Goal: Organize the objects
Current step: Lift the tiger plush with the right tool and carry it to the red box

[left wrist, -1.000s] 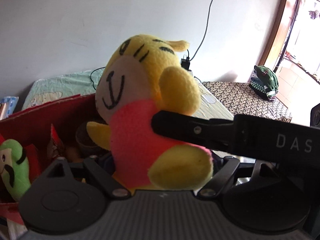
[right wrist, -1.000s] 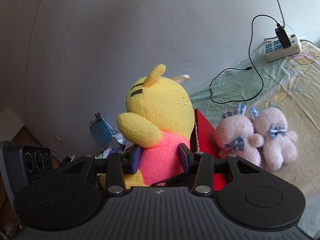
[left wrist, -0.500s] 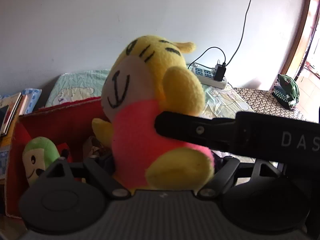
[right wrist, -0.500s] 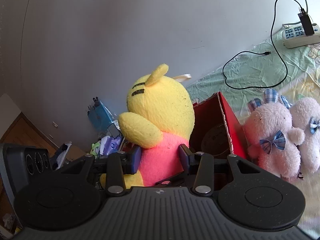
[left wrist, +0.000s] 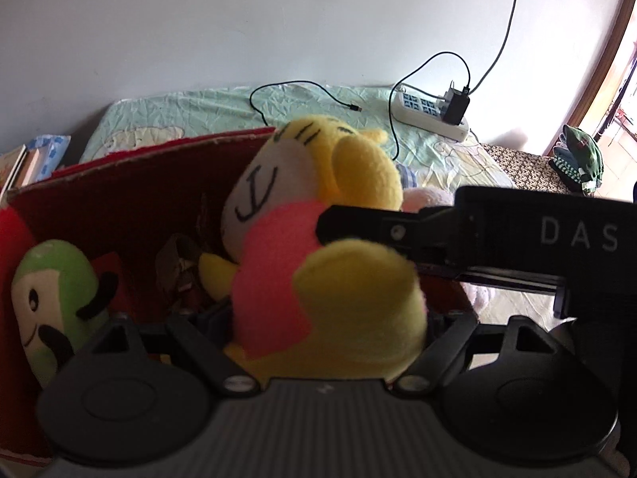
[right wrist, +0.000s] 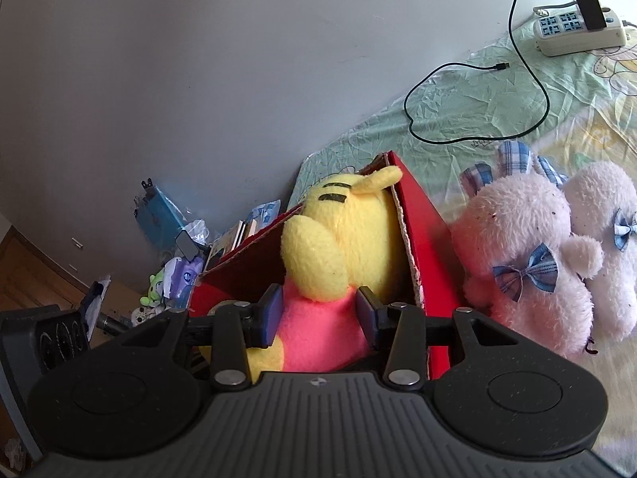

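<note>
Yellow plush [right wrist: 342, 239] clamped btwn both grippers — right [right wrist: 320, 312], left [left wrist: 330, 318] — over red box [right wrist: 428, 231].

left wrist: close, angled down | right wrist: same | shared: yellow plush [left wrist: 318, 255], red box [right wrist: 422, 239]

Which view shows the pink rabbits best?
The right wrist view: both pink rabbits lie whole beside the red box. The left wrist view shows only slivers behind the yellow toy and the right tool.

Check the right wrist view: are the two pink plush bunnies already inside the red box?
No. Both pink plush bunnies lie on the bedsheet outside the red box, beside its right wall.
</note>
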Motion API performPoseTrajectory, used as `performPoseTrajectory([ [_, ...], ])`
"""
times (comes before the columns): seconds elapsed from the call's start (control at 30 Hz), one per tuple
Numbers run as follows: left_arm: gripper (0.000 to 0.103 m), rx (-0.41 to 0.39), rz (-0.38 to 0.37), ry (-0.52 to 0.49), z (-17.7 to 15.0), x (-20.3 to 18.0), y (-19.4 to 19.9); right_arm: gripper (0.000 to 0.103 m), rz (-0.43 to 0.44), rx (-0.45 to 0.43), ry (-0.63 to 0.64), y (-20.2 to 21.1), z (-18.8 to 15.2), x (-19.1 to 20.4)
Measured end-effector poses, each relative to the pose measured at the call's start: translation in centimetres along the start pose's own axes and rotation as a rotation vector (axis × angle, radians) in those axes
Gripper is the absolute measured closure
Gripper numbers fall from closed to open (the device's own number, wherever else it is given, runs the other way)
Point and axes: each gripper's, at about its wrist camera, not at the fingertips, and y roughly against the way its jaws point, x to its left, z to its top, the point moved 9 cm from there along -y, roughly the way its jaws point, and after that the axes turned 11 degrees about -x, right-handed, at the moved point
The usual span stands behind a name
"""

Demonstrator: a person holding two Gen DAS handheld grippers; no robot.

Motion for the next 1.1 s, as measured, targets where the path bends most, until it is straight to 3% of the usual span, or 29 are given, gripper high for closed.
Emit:
performPoseTrajectory([
  [0.23, 0.017, 0.011, 0.008, -0.032, -0.6, -0.5, -1.0, 0.059, -0.031, -0.027, 0.017, -0.3, 0.4, -0.5],
  [0.4, 0.017, 0.027, 0.008, -0.006, -0.8, 0.0, -1.6, 0.06, -0.051, -0.021, 0.096, -1.4, 0.6, -0.2],
  [0.57, 0.016, 0.028, 0.009, 0.007, -0.9, 0.3, -1.5, 0.06, -0.054, -0.02, 0.094, -1.5, 0.8, -0.7],
  [0.77, 0.016, -0.005, -0.01, -0.017, -0.8, -0.3, -0.1, 0.059, -0.074, -0.046, 0.091, -0.4, 1.5, -1.4],
  [0.97, 0.016, -0.061, -0.048, -0.034, -0.6, -0.7, 2.3, 0.06, -0.054, -0.091, 0.065, 0.9, 2.1, -1.4],
  [1.1, 0.016, -0.058, -0.067, -0.005, -0.6, -0.4, 2.3, 0.06, -0.021, -0.114, 0.089, 1.5, 2.2, -0.3],
])
